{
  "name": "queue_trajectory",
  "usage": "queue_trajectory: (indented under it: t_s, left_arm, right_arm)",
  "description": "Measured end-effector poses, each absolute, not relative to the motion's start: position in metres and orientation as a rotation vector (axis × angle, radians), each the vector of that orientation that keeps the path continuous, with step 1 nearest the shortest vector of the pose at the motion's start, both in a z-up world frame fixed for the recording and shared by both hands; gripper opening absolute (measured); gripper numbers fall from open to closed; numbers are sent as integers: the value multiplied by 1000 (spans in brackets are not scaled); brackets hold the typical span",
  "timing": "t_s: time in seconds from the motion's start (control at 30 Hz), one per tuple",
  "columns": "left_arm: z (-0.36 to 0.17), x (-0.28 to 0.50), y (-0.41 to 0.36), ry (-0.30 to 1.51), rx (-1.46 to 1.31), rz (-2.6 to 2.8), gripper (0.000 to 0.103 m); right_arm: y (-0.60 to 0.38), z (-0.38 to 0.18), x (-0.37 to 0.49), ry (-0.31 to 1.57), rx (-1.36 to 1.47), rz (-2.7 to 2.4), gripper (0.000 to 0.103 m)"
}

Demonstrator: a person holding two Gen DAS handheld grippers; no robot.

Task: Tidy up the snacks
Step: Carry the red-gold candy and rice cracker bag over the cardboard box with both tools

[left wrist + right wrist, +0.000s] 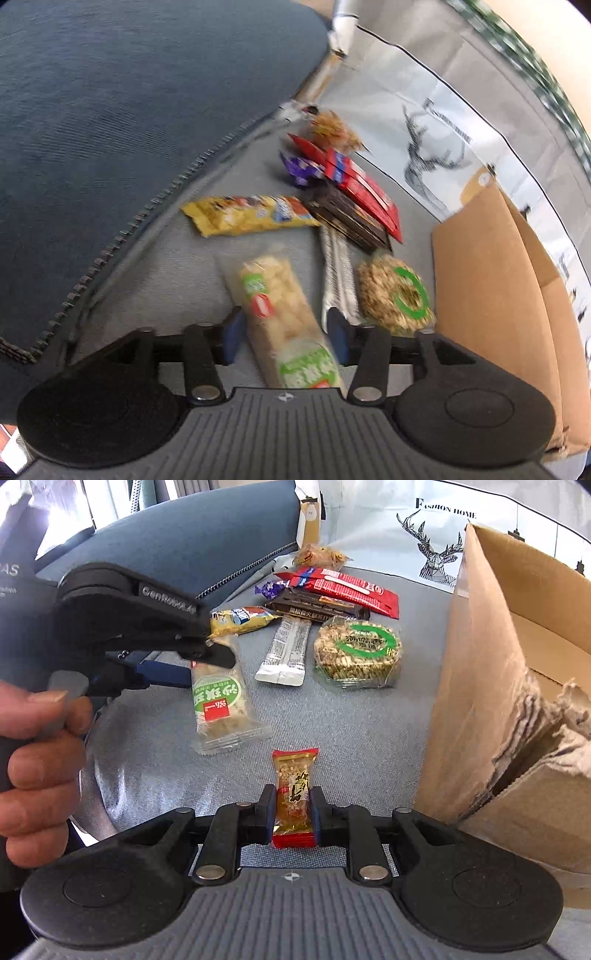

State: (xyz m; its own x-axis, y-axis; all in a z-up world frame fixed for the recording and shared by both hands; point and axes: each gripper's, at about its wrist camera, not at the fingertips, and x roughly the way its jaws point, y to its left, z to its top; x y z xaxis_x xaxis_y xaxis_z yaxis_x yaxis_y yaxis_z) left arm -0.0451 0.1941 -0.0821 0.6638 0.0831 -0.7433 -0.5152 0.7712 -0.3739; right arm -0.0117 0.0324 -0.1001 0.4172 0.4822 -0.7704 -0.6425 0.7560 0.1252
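My right gripper (294, 808) is shut on a small red-ended peanut candy bar (294, 794), held above the grey cushion. My left gripper (286, 332) is open, its fingers on either side of a clear pack of pale puffed-rice bar with a green label (284, 317); the right wrist view shows that pack (221, 701) lying on the cushion with the left gripper (192, 664) at its far end. A round green-labelled seed cake (357, 651), a silver sachet (286, 650), a yellow pack (243, 622), dark and red bars (343, 587) lie beyond.
An open cardboard box (491, 686) stands at the right, its near corner torn. A blue cushion (192, 542) rises at the back left. A white deer-print bag (436, 542) stands behind the snacks. A hand (40, 760) holds the left gripper's handle.
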Motion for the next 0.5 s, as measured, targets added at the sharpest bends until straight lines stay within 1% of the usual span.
queue_trajectory:
  t_s: [0.03,0.07,0.2,0.27,0.3,0.33,0.4,0.5]
  left_arm:
    - [-82,-41,190,797,-585,352,65]
    - [-83,-37,185,817,-551,347,66]
    - [-85,-31,166,857,-392,349,64]
    - [-87,-31,164,857,-370,354,56]
    - [-86,-32,165,854,-375,353,48]
    - [-86,-33,166,849,-379,353,42]
    - [-83,-37,167,836,-385,350,40]
    - [-79,-41,167,837,-420,300,40]
  right_arm:
    - [33,-101,-12,890,-205,711,22]
    - [34,-101,-12,886,-211,713,22]
    - [34,-101,-13,876,-224,715,22]
    - [34,-101,-12,873,-225,714,22]
    - [34,-101,-13,871,-226,714,22]
    - [34,-101,-13,868,-229,714,22]
    - [33,-100,-15,856,-235,709,20]
    - [31,-97,-16,832,-227,690,19]
